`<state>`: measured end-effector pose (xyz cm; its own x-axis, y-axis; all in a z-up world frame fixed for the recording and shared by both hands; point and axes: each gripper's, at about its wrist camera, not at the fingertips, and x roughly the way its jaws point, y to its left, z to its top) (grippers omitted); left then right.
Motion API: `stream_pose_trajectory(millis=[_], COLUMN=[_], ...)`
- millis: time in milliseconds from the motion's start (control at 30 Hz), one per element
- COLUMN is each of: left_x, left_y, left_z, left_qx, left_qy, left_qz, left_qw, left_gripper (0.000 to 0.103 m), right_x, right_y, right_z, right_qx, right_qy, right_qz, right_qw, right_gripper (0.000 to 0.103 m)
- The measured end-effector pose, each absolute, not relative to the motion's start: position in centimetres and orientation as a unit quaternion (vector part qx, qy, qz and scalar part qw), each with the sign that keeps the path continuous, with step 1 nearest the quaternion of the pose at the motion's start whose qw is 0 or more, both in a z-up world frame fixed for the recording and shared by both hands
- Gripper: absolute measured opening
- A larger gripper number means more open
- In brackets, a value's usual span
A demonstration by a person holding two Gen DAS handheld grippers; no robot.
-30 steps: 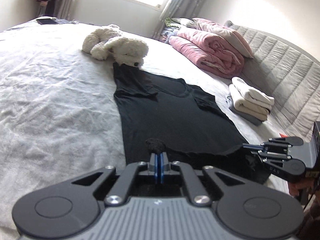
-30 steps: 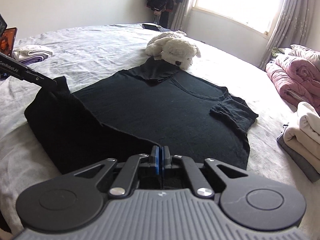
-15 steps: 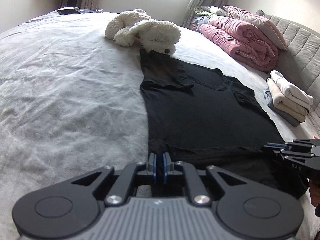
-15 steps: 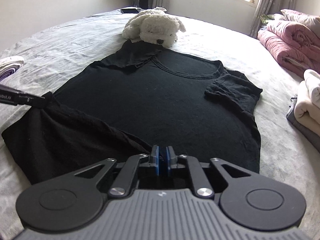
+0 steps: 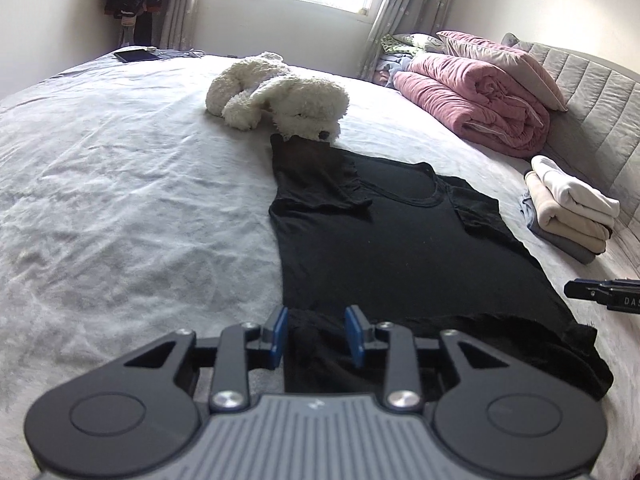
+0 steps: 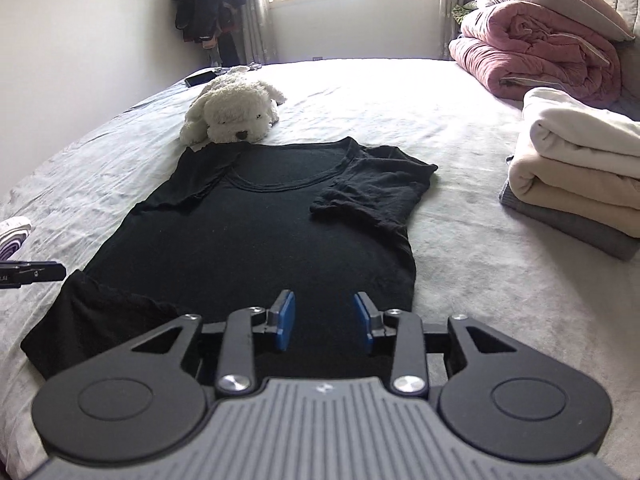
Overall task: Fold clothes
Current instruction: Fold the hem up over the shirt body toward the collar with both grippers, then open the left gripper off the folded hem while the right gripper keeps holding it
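Bed (image 5: 120, 208) under everything. Black T-shirt (image 6: 260, 240) spread flat ahead of both tongs, sleeves turned inward, hem bunched nearest tongs, likely laid out for folding. Folded stack (image 6: 576, 176) right of right tongs. Plush dog (image 5: 280, 96) beyond collar, seemingly touching sleeve, crowding fold space. Left tongs (image 5: 316, 336) open over hem; right tongs (image 6: 324, 326) open, empty.

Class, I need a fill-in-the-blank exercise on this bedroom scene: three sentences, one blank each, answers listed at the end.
1. The T-shirt spread on the bed is ____ in colour.
2. The jaws of the left gripper and the right gripper are both ____.
3. The plush dog lies at the shirt's ____ end.

Missing words: black; open; collar
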<state>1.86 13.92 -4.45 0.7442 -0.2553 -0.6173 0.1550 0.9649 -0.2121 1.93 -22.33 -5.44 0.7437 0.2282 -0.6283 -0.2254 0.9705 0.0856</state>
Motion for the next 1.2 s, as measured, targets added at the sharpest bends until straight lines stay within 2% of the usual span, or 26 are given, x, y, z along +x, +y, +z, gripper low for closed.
stream_pose_trajectory(millis=[200,500,667,867,1067,1133,1200], left_x=[1.8,1.5,1.5,1.3,1.3,1.2,1.2], left_y=[12.3,8.6,6.4,4.7,3.5,3.3,3.1], left_z=[-4.3,-4.1,-4.3,-4.8,-5.3,-5.4,-5.5], left_qx=[-0.069,-0.055,-0.041,-0.028,-0.015,-0.011,-0.005], left_qy=[0.341,0.340,0.346,0.352,0.359,0.360,0.362], left_qz=[-0.127,-0.167,-0.188,-0.204,-0.214,-0.214,-0.217], left_qw=[0.929,0.924,0.918,0.913,0.908,0.908,0.907], left_gripper=[0.035,0.036,0.036,0.038,0.049,0.060,0.061], right_x=[0.4,-1.3,-2.0,-2.3,-2.0,-1.8,-1.5], right_y=[-24.1,-25.7,-26.3,-25.8,-24.8,-24.6,-24.6], right_z=[-5.5,-5.2,-5.2,-6.1,-7.6,-7.9,-8.2], right_qx=[-0.011,0.028,0.054,0.068,0.059,0.058,0.061], right_qy=[0.350,0.393,0.416,0.440,0.455,0.456,0.455], right_qz=[0.132,0.146,0.162,0.179,0.180,0.178,0.177], right_qw=[0.927,0.907,0.893,0.877,0.870,0.870,0.871], right_gripper=[0.037,0.037,0.024,0.021,0.020,0.018,0.017])
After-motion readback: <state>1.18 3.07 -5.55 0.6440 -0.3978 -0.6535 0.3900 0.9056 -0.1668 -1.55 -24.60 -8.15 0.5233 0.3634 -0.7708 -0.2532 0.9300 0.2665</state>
